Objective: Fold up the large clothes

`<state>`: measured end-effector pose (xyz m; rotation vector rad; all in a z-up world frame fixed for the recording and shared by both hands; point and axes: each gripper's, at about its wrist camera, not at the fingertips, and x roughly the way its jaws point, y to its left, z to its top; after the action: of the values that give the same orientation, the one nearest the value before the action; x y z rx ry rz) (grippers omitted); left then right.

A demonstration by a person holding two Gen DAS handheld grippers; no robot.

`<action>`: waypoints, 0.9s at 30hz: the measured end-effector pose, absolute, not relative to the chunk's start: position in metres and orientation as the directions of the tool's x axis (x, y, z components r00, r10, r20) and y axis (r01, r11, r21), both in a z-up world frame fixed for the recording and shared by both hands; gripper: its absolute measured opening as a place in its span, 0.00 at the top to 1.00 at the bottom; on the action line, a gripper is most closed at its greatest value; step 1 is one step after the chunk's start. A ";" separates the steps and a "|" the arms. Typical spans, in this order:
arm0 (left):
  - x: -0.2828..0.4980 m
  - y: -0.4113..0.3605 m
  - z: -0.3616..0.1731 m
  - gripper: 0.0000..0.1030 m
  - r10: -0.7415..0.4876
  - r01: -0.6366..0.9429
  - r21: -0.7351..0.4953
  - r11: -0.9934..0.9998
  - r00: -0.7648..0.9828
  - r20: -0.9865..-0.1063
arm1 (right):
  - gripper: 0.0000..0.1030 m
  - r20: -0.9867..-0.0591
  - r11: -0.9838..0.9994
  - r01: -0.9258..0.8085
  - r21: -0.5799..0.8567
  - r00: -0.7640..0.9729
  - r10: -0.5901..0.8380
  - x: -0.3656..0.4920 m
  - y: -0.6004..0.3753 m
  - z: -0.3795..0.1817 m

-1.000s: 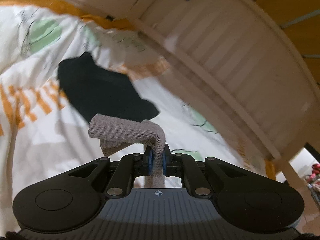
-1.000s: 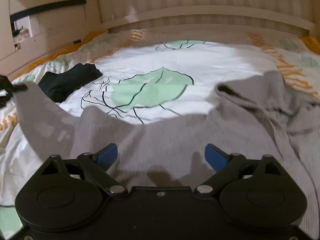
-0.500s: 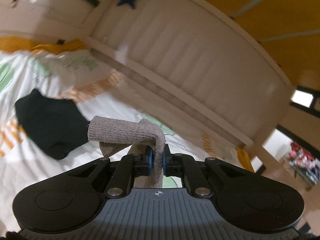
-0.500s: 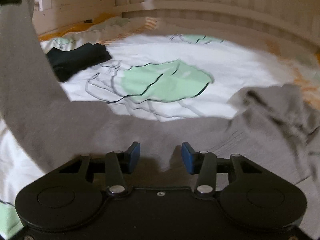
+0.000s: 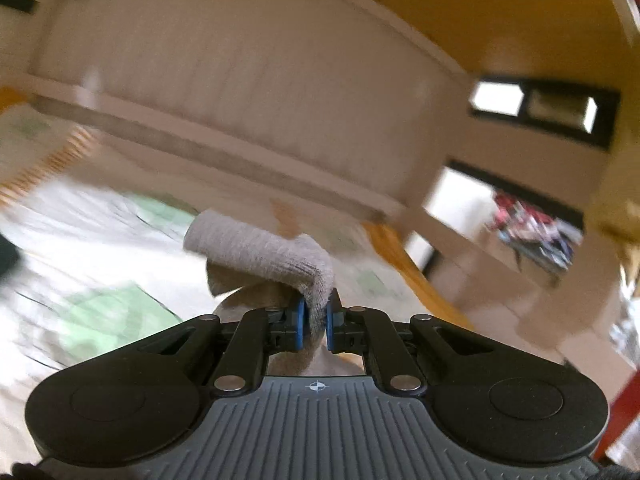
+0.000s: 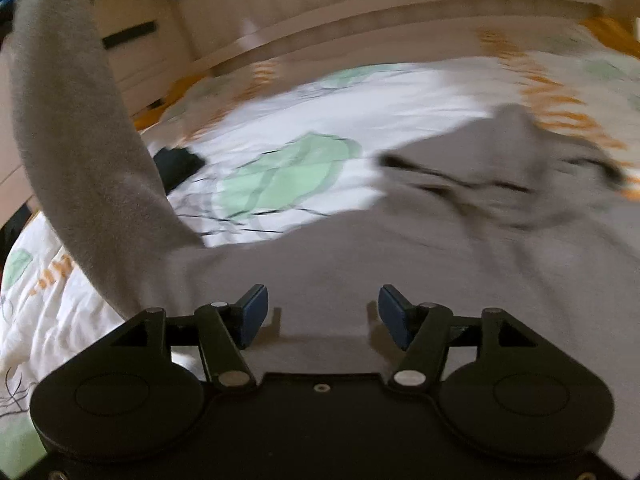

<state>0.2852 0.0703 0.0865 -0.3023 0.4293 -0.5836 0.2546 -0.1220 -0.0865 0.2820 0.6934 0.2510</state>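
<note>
A large grey knit sweater [image 6: 420, 248] lies spread on the bed. My left gripper [image 5: 313, 322] is shut on the ribbed cuff of its sleeve [image 5: 260, 252] and holds it high above the bed. In the right wrist view that sleeve [image 6: 76, 140] rises up at the left toward the top corner. My right gripper [image 6: 322, 312] is open and empty, just above the sweater's body near its lower edge. Both views are blurred by motion.
The bed has a white duvet [image 6: 288, 120] with green leaf and orange prints. A small black garment [image 6: 176, 164] lies on it at the left. A slatted cream headboard [image 5: 248, 92] stands behind. A doorway [image 5: 520, 232] shows at the right in the left wrist view.
My left gripper has lifted the sleeve cuff higher and swung to the right. My right gripper narrowed half a second ago and has now opened wider again over the sweater.
</note>
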 end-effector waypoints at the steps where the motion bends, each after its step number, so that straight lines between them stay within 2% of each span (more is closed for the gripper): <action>1: 0.285 0.050 0.075 0.91 -0.597 0.476 -0.383 0.792 0.735 -0.321 | 0.35 -0.597 0.937 -0.109 0.332 0.745 0.298 0.248 -0.136 -0.087; 2: 0.286 0.029 0.060 0.90 -0.608 0.489 -0.374 0.788 0.716 -0.344 | 0.35 -0.607 0.943 -0.083 0.322 0.747 0.273 0.241 -0.149 -0.089; 3: 0.287 0.008 0.043 0.83 -0.619 0.502 -0.368 0.783 0.692 -0.371 | 0.35 -0.613 0.948 -0.062 0.314 0.749 0.252 0.233 -0.160 -0.090; 4: 0.287 -0.010 0.027 0.69 -0.622 0.504 -0.367 0.782 0.672 -0.401 | 0.34 -0.619 0.951 -0.040 0.306 0.751 0.231 0.226 -0.172 -0.093; 6: 0.288 -0.044 -0.010 0.57 -0.615 0.493 -0.369 0.788 0.633 -0.470 | 0.30 -0.638 0.956 0.010 0.293 0.747 0.188 0.213 -0.191 -0.099; 9: 0.286 -0.079 -0.060 0.55 -0.634 0.495 -0.400 0.771 0.544 -0.549 | 0.30 -0.662 0.948 0.074 0.309 0.732 0.159 0.200 -0.218 -0.109; 12: 0.281 -0.096 -0.085 0.48 -0.645 0.505 -0.417 0.756 0.465 -0.606 | 0.30 -0.668 0.942 0.102 0.321 0.729 0.149 0.189 -0.232 -0.116; 18: 0.254 -0.083 -0.063 0.36 -0.637 0.540 -0.356 0.763 0.533 -0.556 | 0.27 -0.658 0.946 0.095 0.310 0.739 0.142 0.188 -0.234 -0.113; 22: 0.243 -0.040 -0.058 0.34 -0.538 0.470 -0.275 0.839 0.638 -0.550 | 0.23 -0.659 0.945 0.084 0.315 0.736 0.154 0.193 -0.234 -0.112; 27: 0.261 0.028 -0.087 0.33 -0.334 0.245 -0.228 0.942 0.724 -0.604 | 0.18 -0.641 0.943 0.078 0.324 0.751 0.158 0.187 -0.240 -0.109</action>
<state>0.2612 0.0284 -0.0870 -0.1353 0.6913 -0.3208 0.1872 -0.2397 -0.1088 0.3448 0.7239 0.0446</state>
